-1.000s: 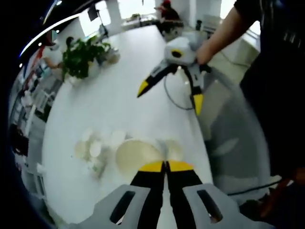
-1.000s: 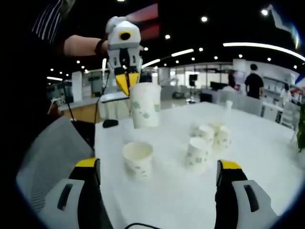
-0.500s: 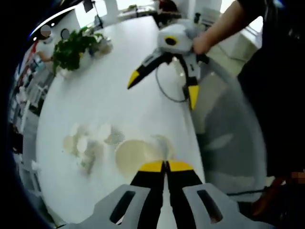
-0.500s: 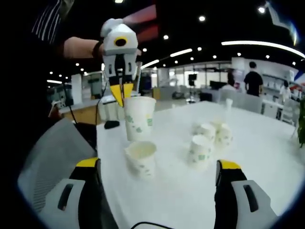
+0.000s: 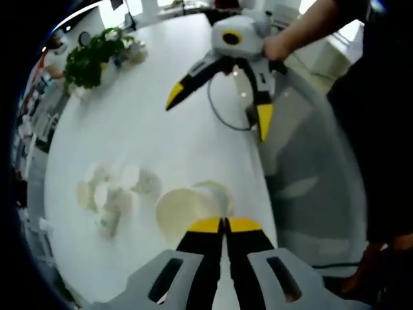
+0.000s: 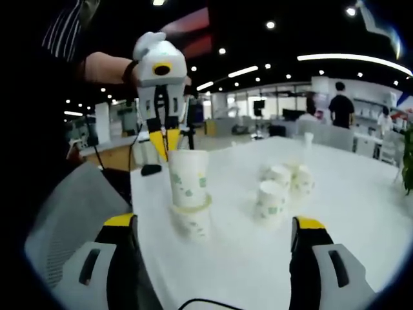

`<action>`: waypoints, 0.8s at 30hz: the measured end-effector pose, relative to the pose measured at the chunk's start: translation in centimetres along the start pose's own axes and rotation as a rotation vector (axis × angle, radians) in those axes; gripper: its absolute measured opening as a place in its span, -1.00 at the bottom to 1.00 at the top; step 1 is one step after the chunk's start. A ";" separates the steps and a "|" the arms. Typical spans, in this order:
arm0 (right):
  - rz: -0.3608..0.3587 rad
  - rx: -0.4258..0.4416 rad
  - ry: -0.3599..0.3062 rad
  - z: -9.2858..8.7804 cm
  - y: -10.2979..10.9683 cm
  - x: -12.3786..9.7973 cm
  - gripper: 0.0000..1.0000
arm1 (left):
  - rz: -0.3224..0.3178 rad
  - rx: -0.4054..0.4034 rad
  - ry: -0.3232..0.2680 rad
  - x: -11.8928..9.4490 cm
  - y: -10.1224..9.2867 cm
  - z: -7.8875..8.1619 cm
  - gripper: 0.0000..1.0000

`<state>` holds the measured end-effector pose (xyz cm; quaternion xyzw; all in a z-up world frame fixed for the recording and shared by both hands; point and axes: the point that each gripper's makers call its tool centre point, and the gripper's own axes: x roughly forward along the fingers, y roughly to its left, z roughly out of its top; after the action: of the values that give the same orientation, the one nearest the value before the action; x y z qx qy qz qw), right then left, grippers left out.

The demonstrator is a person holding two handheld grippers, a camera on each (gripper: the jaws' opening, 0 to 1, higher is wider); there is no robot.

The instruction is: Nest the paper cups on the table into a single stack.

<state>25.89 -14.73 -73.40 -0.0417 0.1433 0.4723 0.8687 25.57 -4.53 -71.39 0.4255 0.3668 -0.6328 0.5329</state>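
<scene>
— Where was the held cup [image 6: 189,180]?
— Upright, pinched at its rim by the left gripper [image 6: 164,143], partly seated in the lower cup [image 6: 191,219] directly beneath.
— And the right gripper [image 6: 210,229]?
— Wide open, empty — loose cups [image 6: 279,187] at one o'clock.

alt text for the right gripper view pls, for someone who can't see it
The left tool, shut on the rim of a paper cup, lowers it into a second cup standing on the white table. Three more cups stand clustered further back, and the right tool sits open in the foreground.
</scene>
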 end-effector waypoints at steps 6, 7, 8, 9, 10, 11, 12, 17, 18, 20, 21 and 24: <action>-0.001 0.010 0.001 -0.2 0.0 -0.2 0.92 | -0.012 -0.005 0.019 0.9 0.1 -0.3 -1.00; -0.002 0.011 0.001 -0.2 0.0 -0.2 0.92 | -0.014 -0.006 0.024 1.1 0.0 -0.4 -1.00; -0.003 0.013 -0.001 -0.2 -0.1 -0.3 0.92 | -0.016 -0.004 0.024 1.1 -0.1 -0.4 -1.00; -0.004 0.017 -0.002 -0.2 -0.1 -0.3 0.92 | -0.019 -0.006 0.023 1.3 -0.1 -0.3 -1.00; -0.004 0.018 -0.001 -0.3 -0.1 -0.3 0.92 | -0.020 -0.007 0.023 1.4 -0.1 -0.3 -1.00; -0.004 0.018 0.001 -0.3 -0.2 -0.3 0.91 | -0.020 -0.006 0.026 1.6 -0.1 -0.4 -1.00; -0.005 0.020 0.000 -0.4 -0.2 -0.2 0.91 | -0.019 -0.006 0.030 1.7 0.0 -0.4 -1.00; -0.002 0.029 0.000 -0.6 -0.2 -0.2 0.90 | -0.016 -0.009 0.037 2.2 0.3 -0.7 -1.00; -0.001 0.030 0.001 -0.6 -0.1 -0.1 0.90 | -0.017 -0.010 0.037 2.3 0.3 -0.7 -1.00; -0.001 0.033 -0.001 -0.7 -0.1 -0.1 0.90 | -0.018 -0.014 0.037 2.5 0.4 -0.8 -1.00; 0.000 0.034 0.001 -0.7 -0.2 0.0 0.90 | -0.019 -0.011 0.040 2.6 0.4 -0.9 -1.00; 0.002 0.036 -0.002 -0.7 -0.1 0.0 0.89 | -0.015 0.016 0.054 2.9 0.6 -1.3 -1.00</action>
<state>25.87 -14.90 -74.04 -0.0255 0.1511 0.4705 0.8690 26.14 -4.48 -74.53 0.4441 0.3791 -0.6280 0.5145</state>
